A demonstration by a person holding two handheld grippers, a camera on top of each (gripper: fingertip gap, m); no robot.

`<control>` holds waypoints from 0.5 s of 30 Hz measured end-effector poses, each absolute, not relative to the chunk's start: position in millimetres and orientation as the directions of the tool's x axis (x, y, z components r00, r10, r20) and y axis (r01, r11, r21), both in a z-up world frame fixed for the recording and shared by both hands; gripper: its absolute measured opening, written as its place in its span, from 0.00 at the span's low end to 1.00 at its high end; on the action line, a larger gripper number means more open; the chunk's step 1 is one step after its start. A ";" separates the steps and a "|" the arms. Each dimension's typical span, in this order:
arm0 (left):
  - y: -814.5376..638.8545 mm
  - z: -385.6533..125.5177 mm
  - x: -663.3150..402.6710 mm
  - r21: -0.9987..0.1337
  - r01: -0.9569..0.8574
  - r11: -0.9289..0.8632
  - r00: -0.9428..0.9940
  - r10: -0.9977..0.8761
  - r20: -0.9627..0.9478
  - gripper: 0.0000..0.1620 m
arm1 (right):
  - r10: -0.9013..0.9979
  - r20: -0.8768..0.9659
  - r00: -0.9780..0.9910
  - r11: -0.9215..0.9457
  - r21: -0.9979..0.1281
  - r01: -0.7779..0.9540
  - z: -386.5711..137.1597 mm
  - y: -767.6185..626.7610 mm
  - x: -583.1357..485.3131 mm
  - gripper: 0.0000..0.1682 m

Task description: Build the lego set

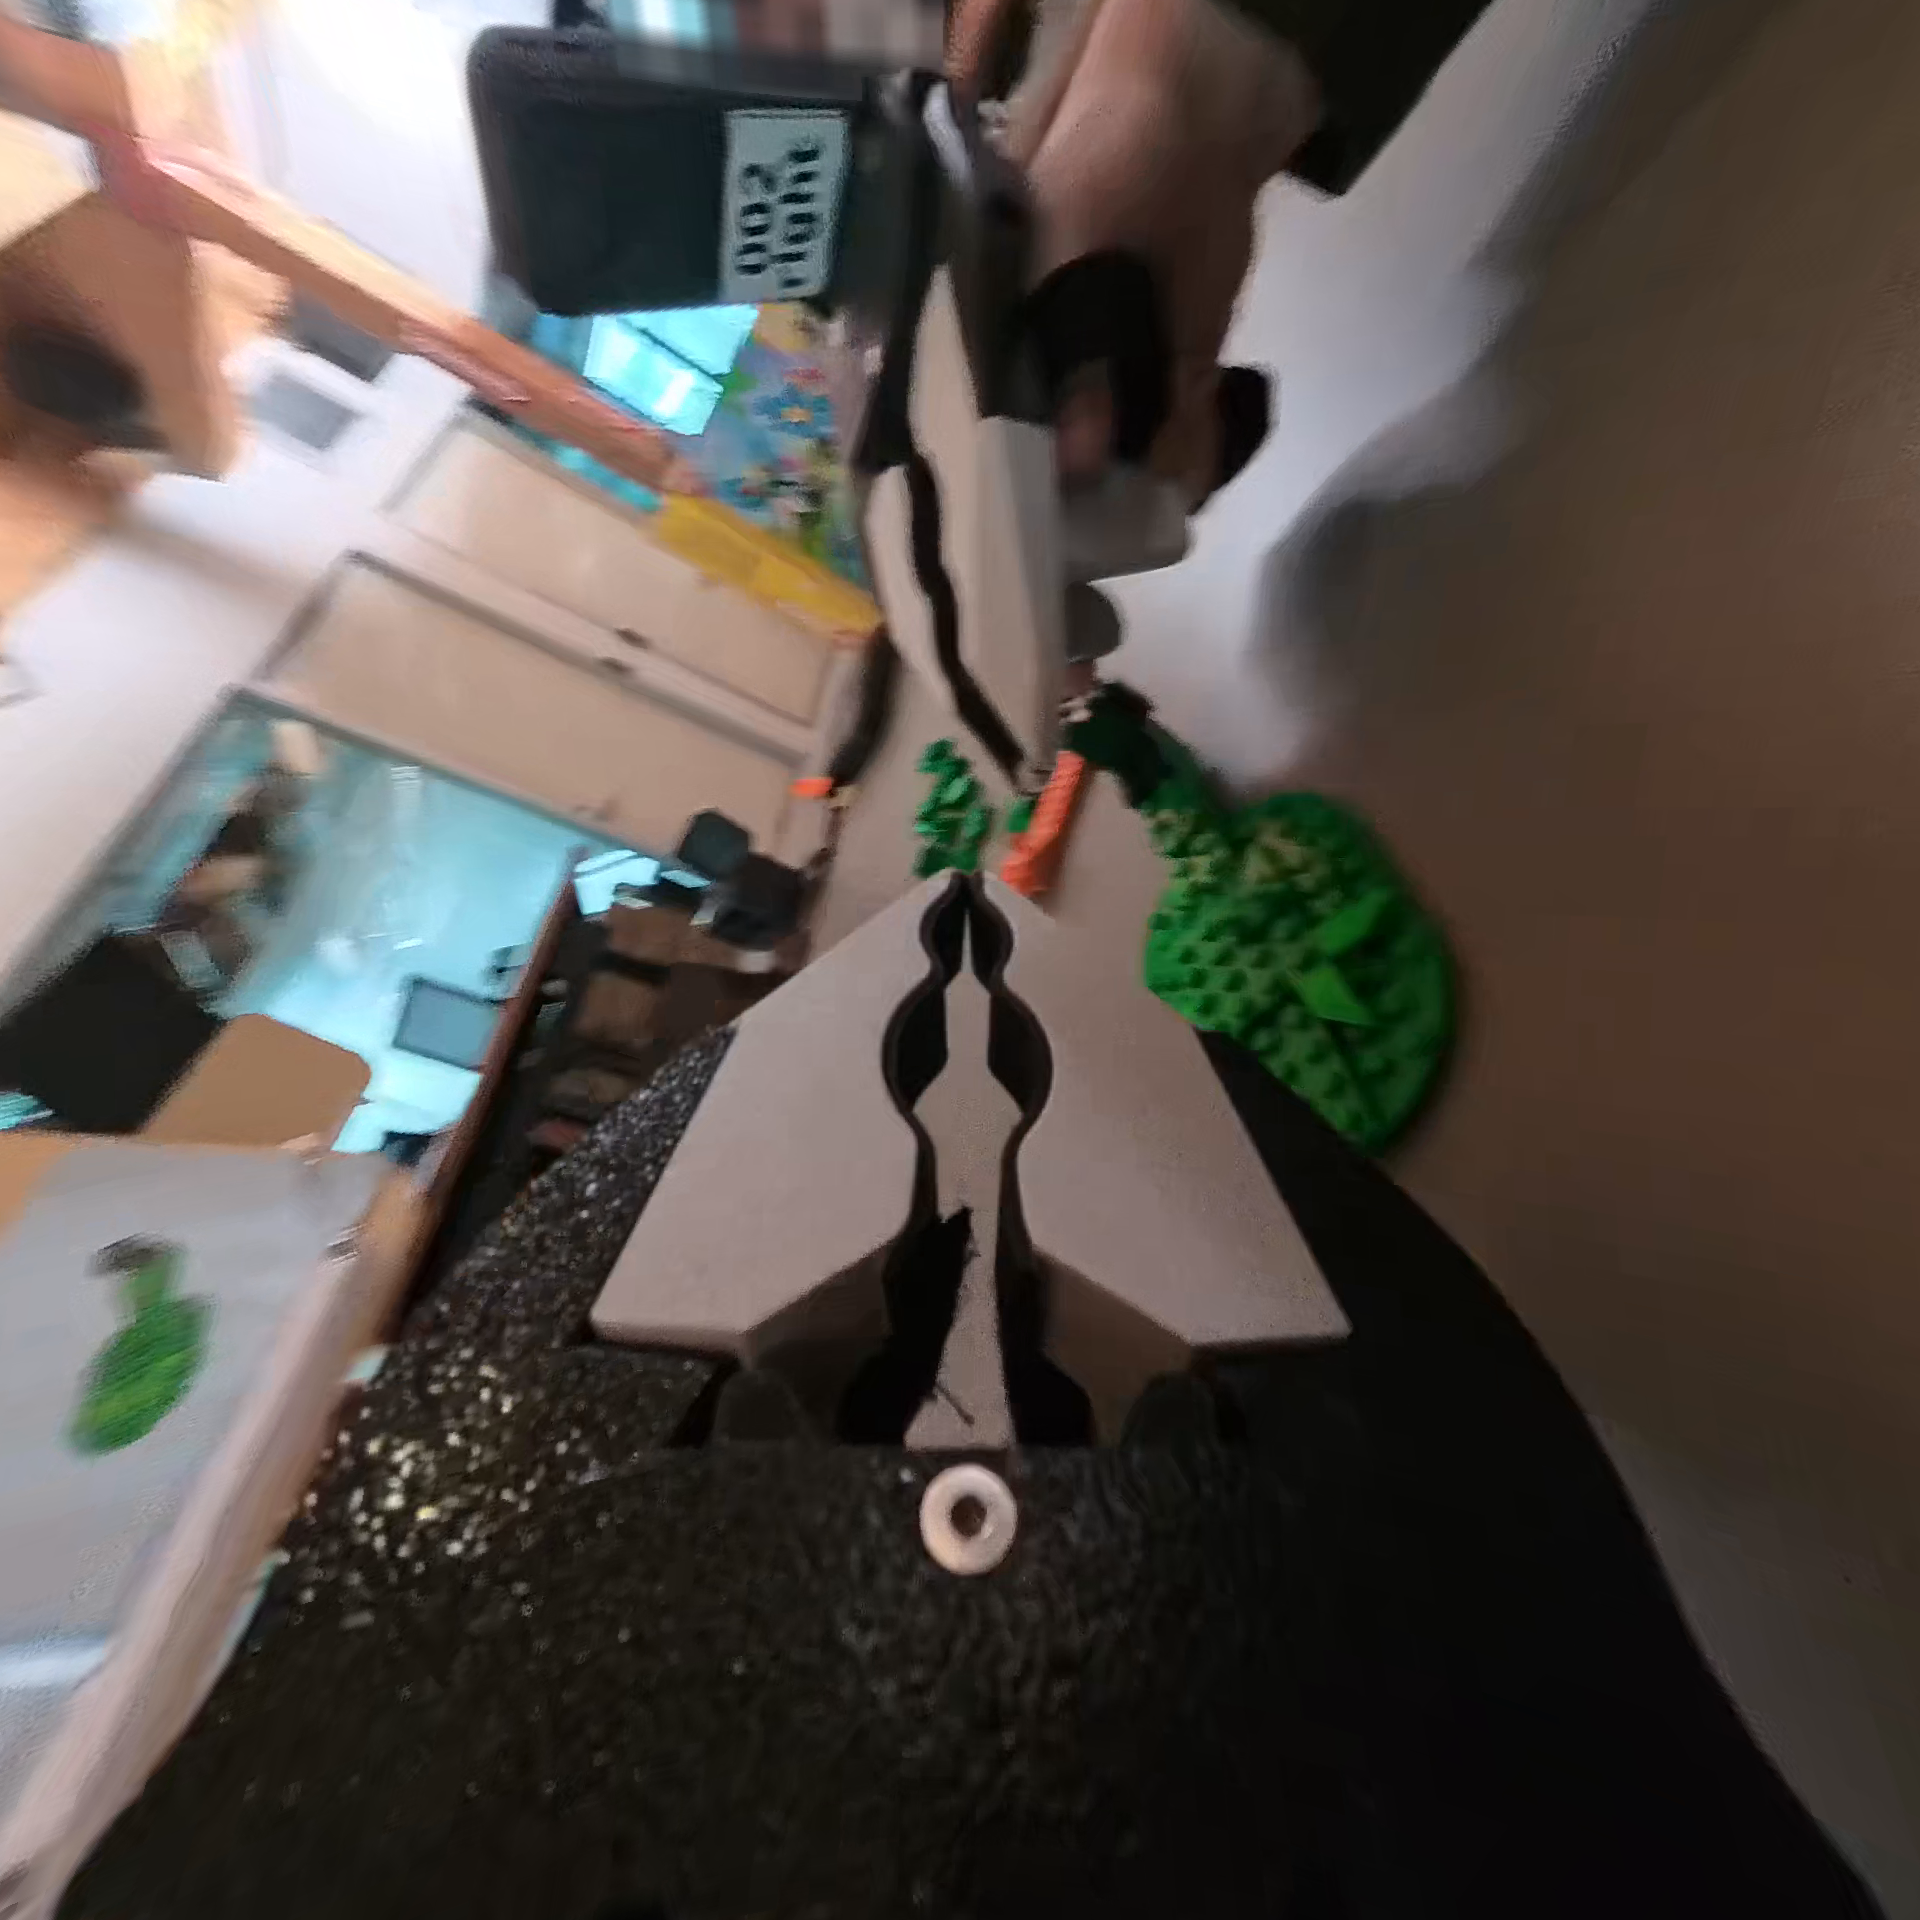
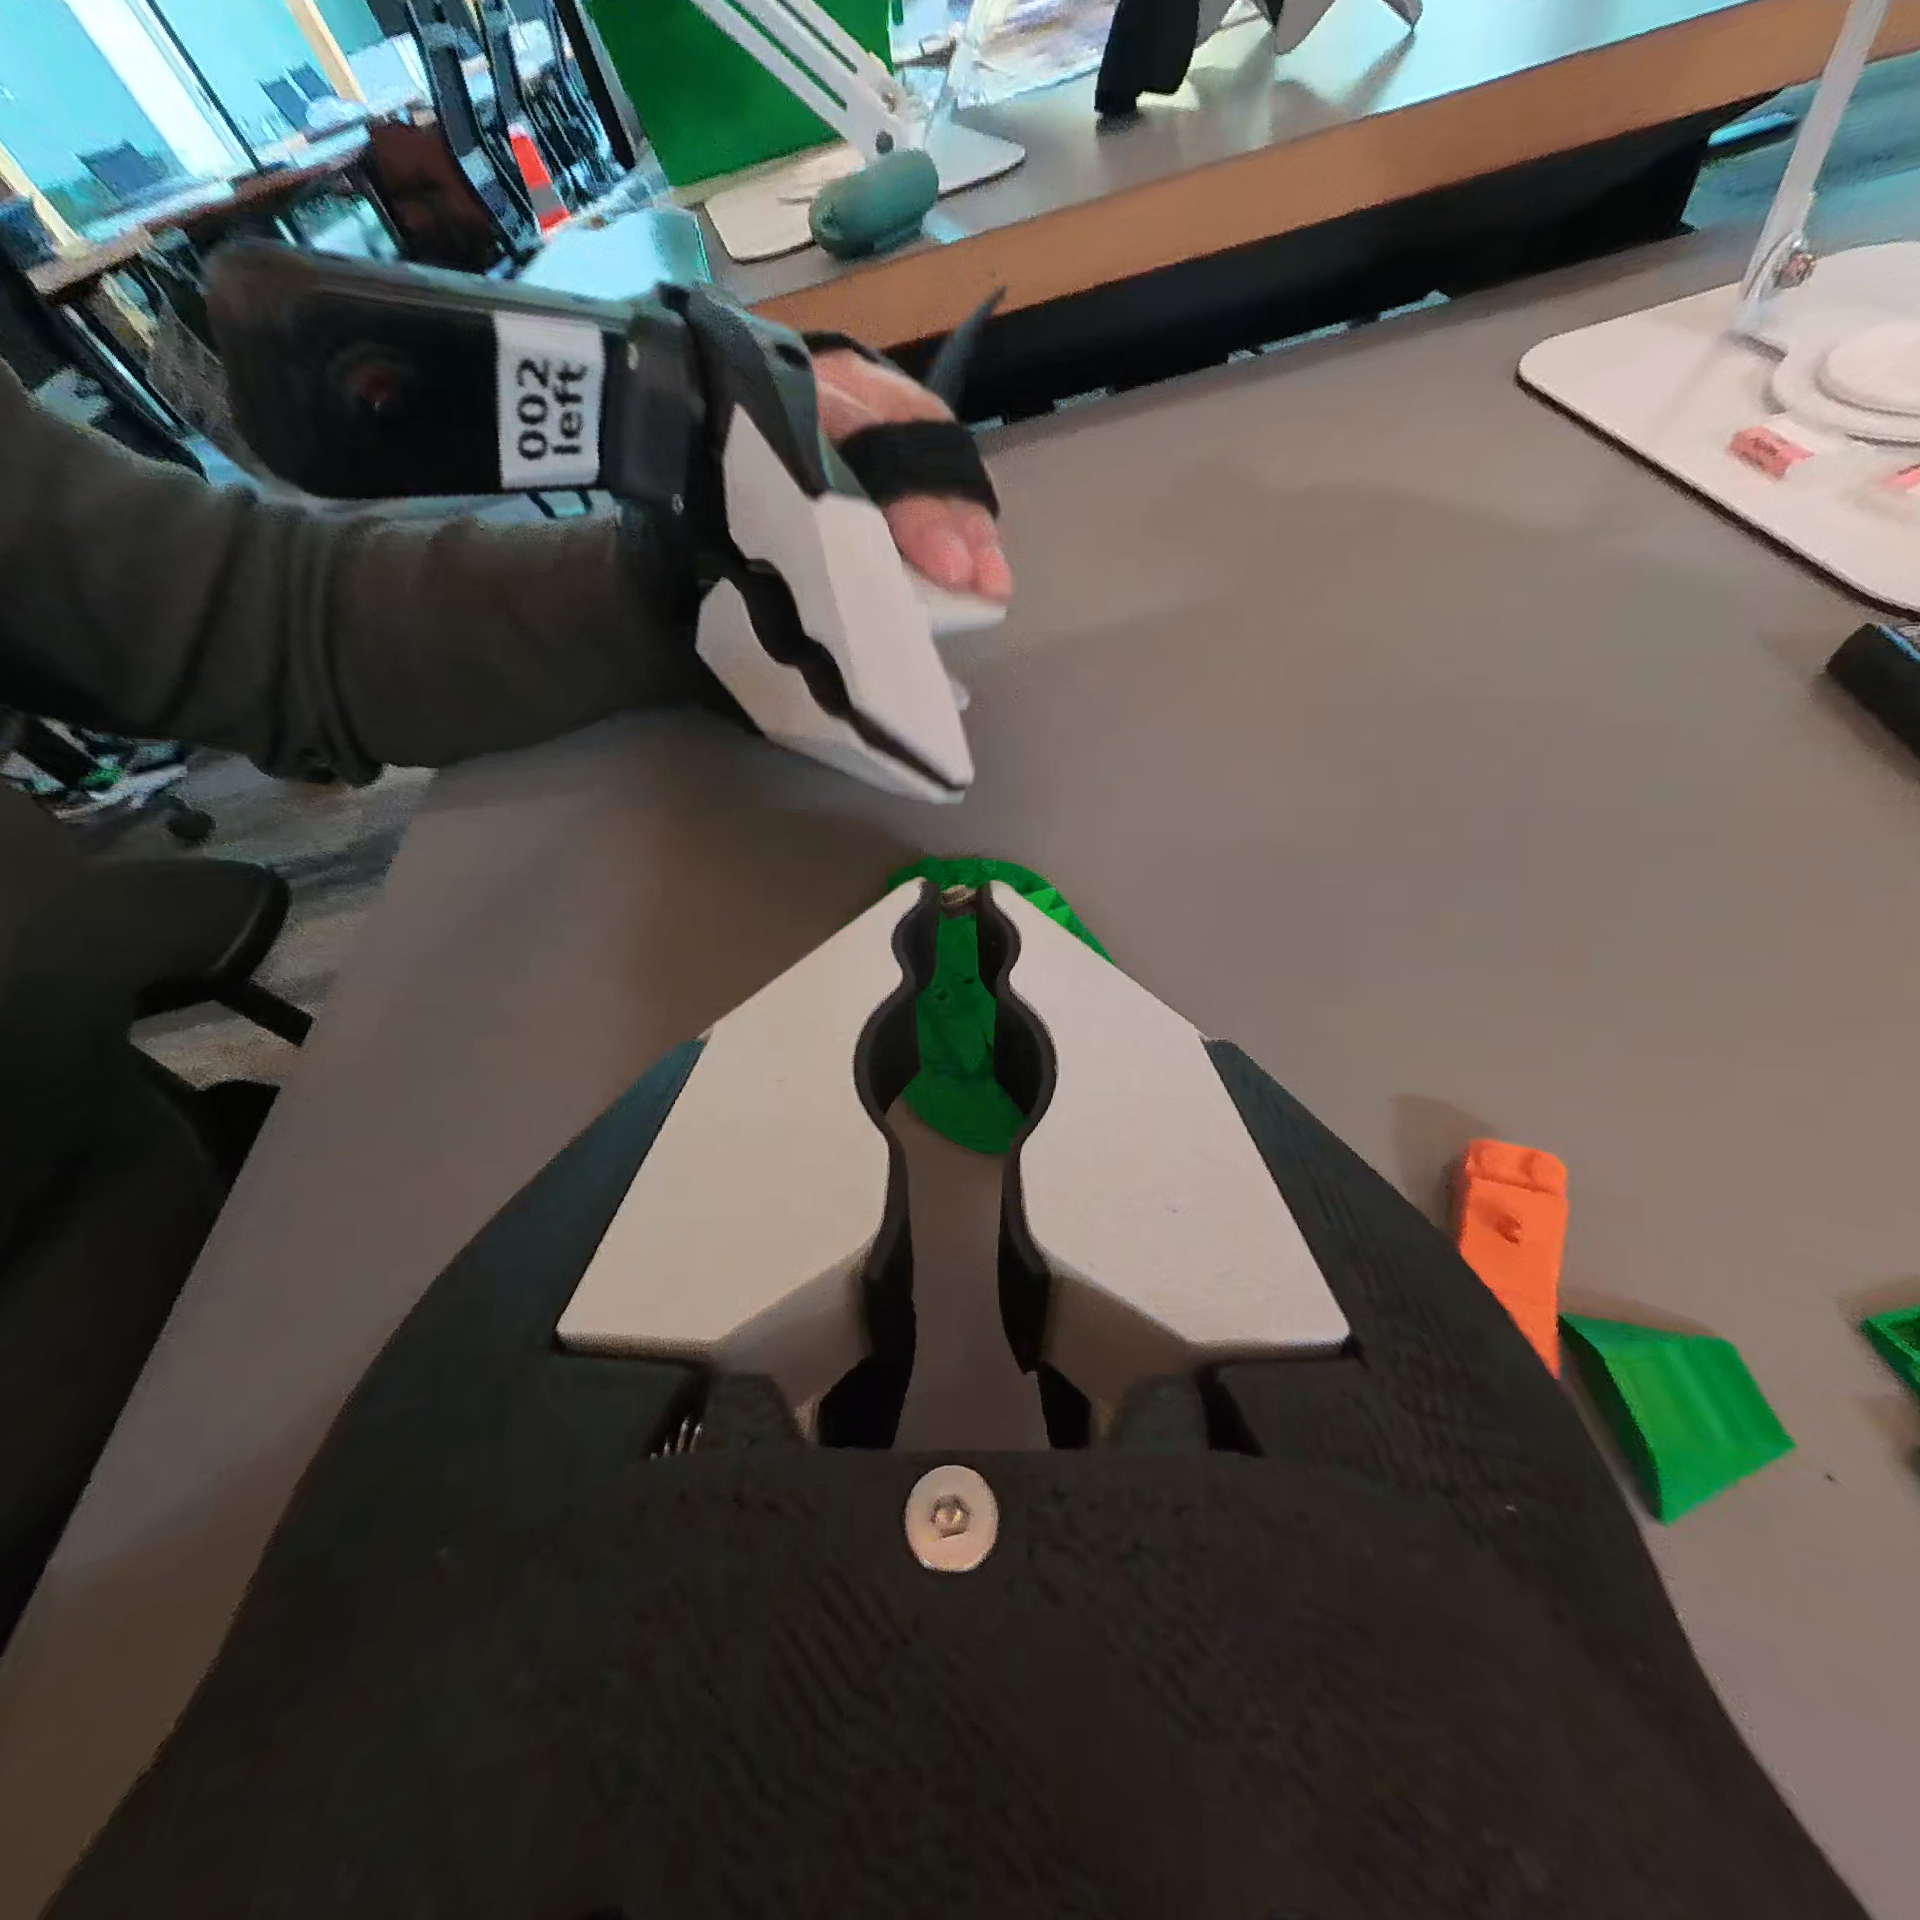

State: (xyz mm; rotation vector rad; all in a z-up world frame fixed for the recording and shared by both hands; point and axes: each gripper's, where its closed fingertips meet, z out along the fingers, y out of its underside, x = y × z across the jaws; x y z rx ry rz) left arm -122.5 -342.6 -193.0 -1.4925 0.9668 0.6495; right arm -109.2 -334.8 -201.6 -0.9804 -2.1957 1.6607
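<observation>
The right tongs (image 2: 961, 894) are seen drawn narrow, their tips nipped on a small brownish piece (image 2: 958, 896) that stands on top of the green lego build (image 2: 956, 1049); only a sliver of gap is left between the jaws, and whether the piece is truly clamped or merely touched is hard to tell. The green build rests on the grey worktop (image 2: 1351, 727), directly under and just beyond the right tongs, its round studded base (image 1: 1299, 956) shown better in the left wrist view. The step in hand is judged to be the seating of that small piece on the build. It is best done with the tongs kept square over the studs and pressed straight down, so that the piece is not tipped sideways; the base should be steadied, since a light plate is likely to slide or lift. The left tongs (image 2: 951, 774) are held clear above the worktop, beyond the build, closed with nothing visible between them, and could be brought down onto the base rim for that purpose. To the right, an orange brick separator (image 2: 1512, 1236) and a green wedge piece (image 2: 1673, 1413) lie just beside one another. Farther off, a white mat (image 2: 1621, 416) is seen at the worktop's far right.
</observation>
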 end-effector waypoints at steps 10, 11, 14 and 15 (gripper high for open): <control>-352.1 -227.2 -122.7 -0.880 -0.374 -0.292 0.849 -0.489 -0.198 0.46 | 0.541 -0.119 -0.833 0.352 -0.867 0.352 -196.8 -328.3 -120.8 0.03; -353.0 -231.7 -122.5 -0.874 -0.362 -0.325 0.852 -0.495 -0.169 0.47 | 0.503 -0.118 -0.856 0.406 -0.842 0.355 -199.3 -329.8 -122.1 0.03; -357.3 -243.9 -119.9 -0.835 -0.378 -0.400 0.844 -0.520 -0.133 0.41 | 0.381 -0.123 -0.916 0.565 -0.753 0.336 -215.8 -335.1 -126.3 0.03; -357.9 -245.7 -119.4 -0.829 -0.378 -0.413 0.844 -0.522 -0.124 0.39 | 0.340 -0.134 -0.931 0.603 -0.729 0.325 -221.9 -337.6 -127.1 0.03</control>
